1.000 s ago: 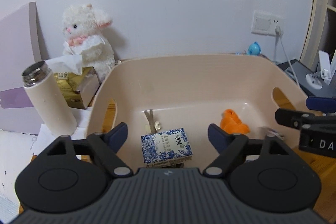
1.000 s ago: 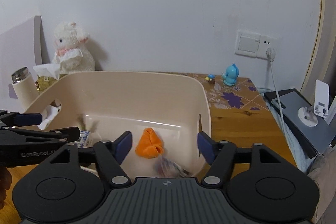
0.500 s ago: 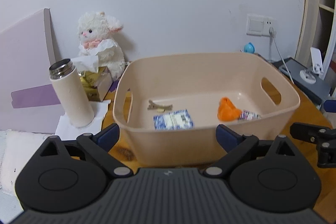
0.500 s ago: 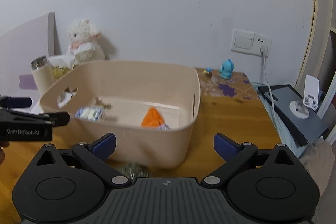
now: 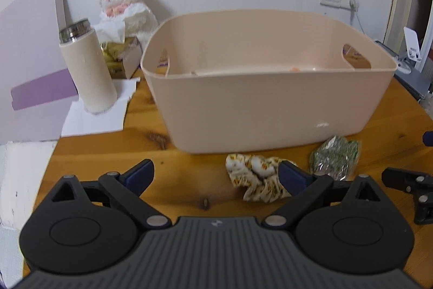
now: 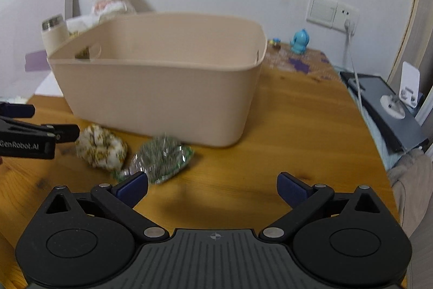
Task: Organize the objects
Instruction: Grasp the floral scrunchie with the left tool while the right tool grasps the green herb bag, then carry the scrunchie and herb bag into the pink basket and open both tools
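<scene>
We take the task's things to be the two loose items on the wooden surface (image 5: 173, 175) in front of the beige bin (image 5: 268, 104): a crumpled patterned cloth (image 5: 257, 180), cream with yellow-brown marks, and just to its right a shiny green packet (image 5: 334, 157). Both lie close to the bin's near wall, toward the near edge of the surface, the packet a little nearer the bin. A sliver of something orange (image 5: 295, 69) shows over the bin's rim, so we judge that part of the sorting is already done and that these two pieces are the next to be picked up. The left gripper (image 5: 217, 172) has its jaws wide, having just been opening, with nothing between them but bare wood; its right finger sits in front of the cloth, though we cannot tell whether it touches. The right gripper (image 6: 212, 186) is likewise spread wide after opening, and empty, its left finger overlapping the near edge of the packet in the picture. The next move, as we read it, calls for each gripper to shift so its item is centred between the fingers, then close gently, since both things look soft and crushable. To the left of the bin stand a cream flask (image 5: 86, 67) and a plush toy (image 5: 125, 7).
</scene>
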Demonstrator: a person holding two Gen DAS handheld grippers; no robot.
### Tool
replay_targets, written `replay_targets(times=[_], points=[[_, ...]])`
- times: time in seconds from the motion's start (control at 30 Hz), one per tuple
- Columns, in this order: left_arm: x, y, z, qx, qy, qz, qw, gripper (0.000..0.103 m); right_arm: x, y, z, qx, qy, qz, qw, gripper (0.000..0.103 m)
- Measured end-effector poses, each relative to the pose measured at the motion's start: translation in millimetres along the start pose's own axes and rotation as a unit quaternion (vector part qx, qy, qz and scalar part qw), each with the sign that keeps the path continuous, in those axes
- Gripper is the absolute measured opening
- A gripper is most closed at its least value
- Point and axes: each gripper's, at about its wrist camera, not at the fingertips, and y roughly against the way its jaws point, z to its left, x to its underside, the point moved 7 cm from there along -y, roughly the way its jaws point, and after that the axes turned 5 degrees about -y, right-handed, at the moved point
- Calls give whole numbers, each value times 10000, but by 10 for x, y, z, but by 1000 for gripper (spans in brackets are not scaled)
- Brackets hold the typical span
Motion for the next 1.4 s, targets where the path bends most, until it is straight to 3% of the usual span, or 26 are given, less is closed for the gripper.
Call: replay_targets(times=[0.23,0.53,0.77,0.87,1.03,1.1,1.17,1.2,1.27,1.4], points=[[49,-202,-41,211,64,147,9996,99,103,-221,56,-125,-98,196,9997,103],[65,-509,-80,155,82,291,9994,99,50,-507,117,-234,-247,223,9992,103],[56,-670,-87,389,172,300,9986,98,-6,-676,198,-431,-340,138,9984,103],[51,-673,-113,424,108,146,9989,90,-18,-715,228,-553,-429,125,9975,100],[39,-594,-176,535,55,63,9985,65,-29,-678,300,-774,-432,50,9960,79],[48,-555,-200,566,52,41,9984,53,-42,-648,329,-921,-521,110,9943,55],[51,-535,-221,618,17,32,9981,38,-51,-634,356,-1086,-576,186,9922,40],[58,-526,-229,634,1,42,9980,35,-52,-625,370,-1147,-595,213,9914,36],[77,-511,-232,699,6,54,9975,25,-51,-603,380,-1166,-623,210,9910,34],[130,-472,-227,805,-9,97,9967,19,-34,-549,376,-1124,-665,133,9913,26]])
